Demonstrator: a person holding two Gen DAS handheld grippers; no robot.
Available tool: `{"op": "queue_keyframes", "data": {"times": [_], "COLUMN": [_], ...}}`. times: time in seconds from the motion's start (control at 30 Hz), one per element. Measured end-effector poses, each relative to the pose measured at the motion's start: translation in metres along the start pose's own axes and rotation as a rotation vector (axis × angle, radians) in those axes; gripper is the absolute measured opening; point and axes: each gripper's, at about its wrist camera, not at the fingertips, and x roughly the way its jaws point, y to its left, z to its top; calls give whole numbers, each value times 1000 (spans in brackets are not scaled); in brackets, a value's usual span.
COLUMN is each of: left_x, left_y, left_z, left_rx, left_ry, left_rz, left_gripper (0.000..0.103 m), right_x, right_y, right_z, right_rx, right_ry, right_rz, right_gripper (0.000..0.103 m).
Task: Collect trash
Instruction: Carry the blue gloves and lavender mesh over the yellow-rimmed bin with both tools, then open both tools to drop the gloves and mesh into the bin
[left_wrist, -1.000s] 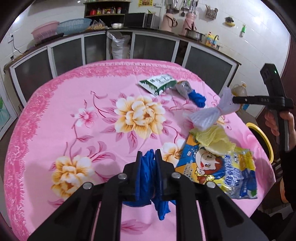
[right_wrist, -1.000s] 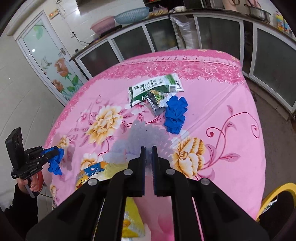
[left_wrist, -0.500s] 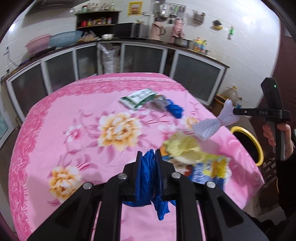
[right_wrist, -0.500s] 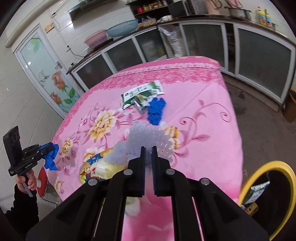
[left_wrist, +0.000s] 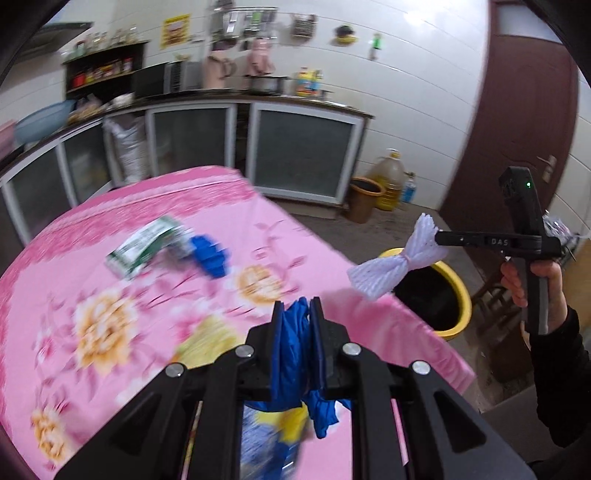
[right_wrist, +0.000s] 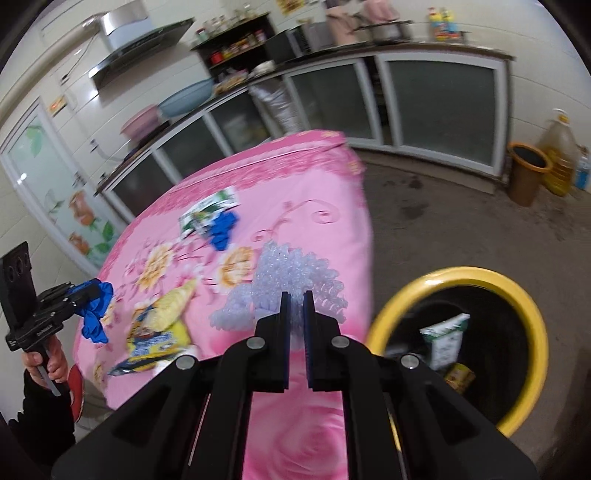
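Your left gripper (left_wrist: 296, 308): jaws clamped tight on a crumpled blue glove (left_wrist: 293, 354), pointing forward and downward; your left hand (right_wrist: 48, 363) wraps its handle from below, dark sleeve at the wrist.

Your right gripper (right_wrist: 294, 301): jaws pinched on white foam netting (right_wrist: 284, 284), angled downward; your right hand (left_wrist: 535, 280) grips its upright handle, dark sleeve showing.

Both views are evenly lit by indoor light, moderately bright. Glare spots sit on the tiled wall (left_wrist: 417, 18) at 1 o'clock in the left view. Fisheye distortion bends the cabinets (right_wrist: 439, 107) and darkens the frame corners. Motion blur smears the tablecloth (left_wrist: 110, 321) and wrappers; the bin (right_wrist: 532, 317) rim is soft. The gripper bodies at 6 o'clock stay sharp.
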Motion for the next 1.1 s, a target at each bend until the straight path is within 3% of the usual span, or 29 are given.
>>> {"op": "queue_keyframes", "data": {"times": [0.27, 0.53, 0.8, 1.1], "left_x": [62, 127, 180, 231], "left_y": [-74, -144, -193, -216], "left_z": [34, 52, 57, 55], "left_rx": [80, 139, 194, 191], "left_ry": [48, 107, 151, 206], "left_rz": [-130, -242, -265, -267], "left_gripper": [13, 13, 13, 13], "right_x": [-41, -52, -42, -32], "right_y": [-71, -123, -162, -179], "right_z": [-24, -44, -62, -70], "right_rx": [101, 157, 228, 264], "right_ry": [-57, -69, -36, -11], "right_rz": [-137, -279, -313, -343], "right_gripper": [7, 7, 7, 7]}}
